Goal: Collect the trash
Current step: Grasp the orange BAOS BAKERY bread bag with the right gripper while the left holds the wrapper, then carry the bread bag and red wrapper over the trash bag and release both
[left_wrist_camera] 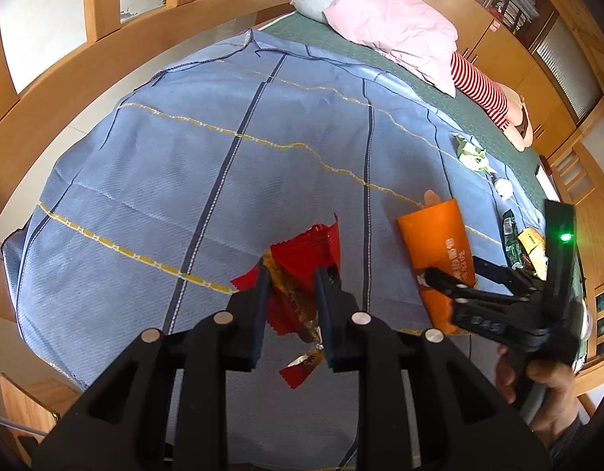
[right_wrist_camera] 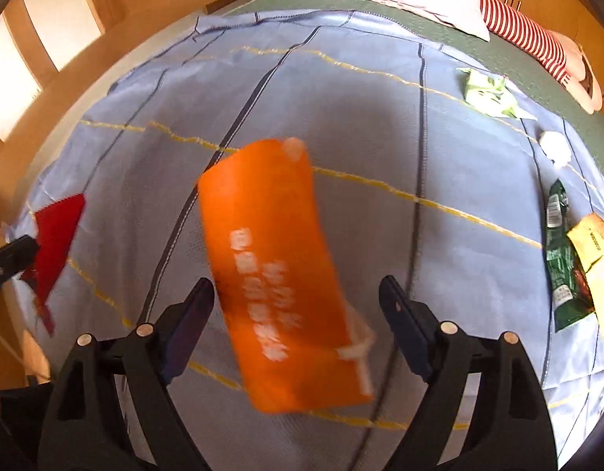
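Note:
My left gripper (left_wrist_camera: 292, 274) is shut on a red and gold snack wrapper (left_wrist_camera: 302, 259), held above the blue bedspread (left_wrist_camera: 184, 165). My right gripper (right_wrist_camera: 298, 290) is open; a blurred orange packet (right_wrist_camera: 274, 271) sits between its wide-apart fingers without touching them. The orange packet (left_wrist_camera: 439, 251) shows in the left wrist view beside the right gripper (left_wrist_camera: 455, 274). The red wrapper (right_wrist_camera: 54, 243) appears at the left in the right wrist view.
Further trash lies on the bedspread at the right: a green-white wrapper (right_wrist_camera: 488, 92), a white paper ball (right_wrist_camera: 555, 147), a dark green packet (right_wrist_camera: 563, 263) and a yellow packet (right_wrist_camera: 594, 239). A pink duvet (left_wrist_camera: 396, 23) and striped cloth (left_wrist_camera: 480, 86) lie at the bed's far side.

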Motion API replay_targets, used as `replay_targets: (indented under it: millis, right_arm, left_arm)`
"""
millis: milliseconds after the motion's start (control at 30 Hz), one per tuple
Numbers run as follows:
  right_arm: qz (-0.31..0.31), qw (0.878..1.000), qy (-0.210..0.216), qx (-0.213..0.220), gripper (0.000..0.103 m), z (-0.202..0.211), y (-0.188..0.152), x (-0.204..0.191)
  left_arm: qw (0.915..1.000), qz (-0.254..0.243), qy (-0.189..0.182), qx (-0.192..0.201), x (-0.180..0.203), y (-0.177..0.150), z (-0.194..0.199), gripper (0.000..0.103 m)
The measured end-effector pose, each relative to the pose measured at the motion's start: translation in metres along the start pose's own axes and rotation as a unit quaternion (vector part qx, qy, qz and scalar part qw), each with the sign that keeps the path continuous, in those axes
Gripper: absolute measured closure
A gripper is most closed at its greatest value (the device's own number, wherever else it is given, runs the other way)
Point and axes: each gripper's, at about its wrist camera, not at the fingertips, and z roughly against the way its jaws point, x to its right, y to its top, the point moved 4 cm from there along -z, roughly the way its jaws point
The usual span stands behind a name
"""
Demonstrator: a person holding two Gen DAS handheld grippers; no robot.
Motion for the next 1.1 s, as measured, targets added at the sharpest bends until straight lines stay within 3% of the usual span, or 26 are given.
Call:
replay_targets:
  millis: [67, 133, 167, 300, 400, 667, 800, 867, 900, 967, 1033, 1100]
  right_arm:
    - [0.011, 1.0, -0.023, -0.006, 0.019, -0.005, -0.005, -0.009]
    - [0.01, 0.999, -0.042, -0.021, 0.028, -0.016, -0.009, -0.013]
    - [-0.006, 0.999, -0.026, -0.019, 0.038, -0.017, -0.009, -0.011]
    - [-0.022, 0.999, -0.019, -0.015, 0.04, -0.013, -0.009, -0.008]
    - [-0.023, 1.0, -0.011, -0.016, 0.04, -0.009, -0.014, -0.008]
    - [-0.063, 0.998, 0.005, -0.02, 0.04, 0.005, -0.033, 0.006]
    - [-0.064, 0.998, 0.006, -0.023, 0.04, 0.009, -0.046, 0.007]
    - [-0.062, 0.998, 0.004, -0.023, 0.04, 0.012, -0.052, 0.005]
    - [-0.062, 0.998, 0.004, -0.021, 0.04, 0.014, -0.055, 0.004]
    - [-0.064, 0.998, 0.007, -0.014, 0.04, 0.019, -0.058, 0.002]
    - [-0.065, 0.998, 0.006, -0.003, 0.04, 0.026, -0.06, -0.001]
    - [-0.066, 0.998, 0.007, 0.008, 0.04, 0.034, -0.061, -0.003]
  left_arm:
    - [1.0, 0.002, 0.0, 0.0, -0.001, 0.0, 0.0, 0.08]
    - [1.0, 0.002, -0.002, -0.001, -0.002, 0.0, 0.001, 0.08]
    - [1.0, 0.002, -0.002, -0.002, -0.002, 0.0, 0.0, 0.08]
    - [0.9998, 0.01, -0.013, -0.014, -0.003, -0.002, -0.004, 0.077]
    - [0.9984, 0.025, -0.035, -0.038, -0.004, -0.006, -0.011, 0.051]
    - [0.998, 0.03, -0.024, -0.05, -0.007, -0.009, -0.018, 0.027]
    - [0.9974, 0.003, -0.004, -0.072, 0.003, -0.019, -0.032, 0.028]
    - [0.9964, -0.014, 0.018, -0.082, 0.007, -0.023, -0.039, 0.033]
    - [0.9955, -0.022, 0.028, -0.088, 0.009, -0.026, -0.044, 0.042]
    - [0.9949, -0.036, 0.041, -0.085, 0.013, -0.027, -0.046, 0.045]
    - [0.995, -0.054, 0.048, -0.069, 0.018, -0.026, -0.043, 0.067]
    - [0.9953, -0.066, 0.04, -0.058, 0.023, -0.025, -0.038, 0.071]
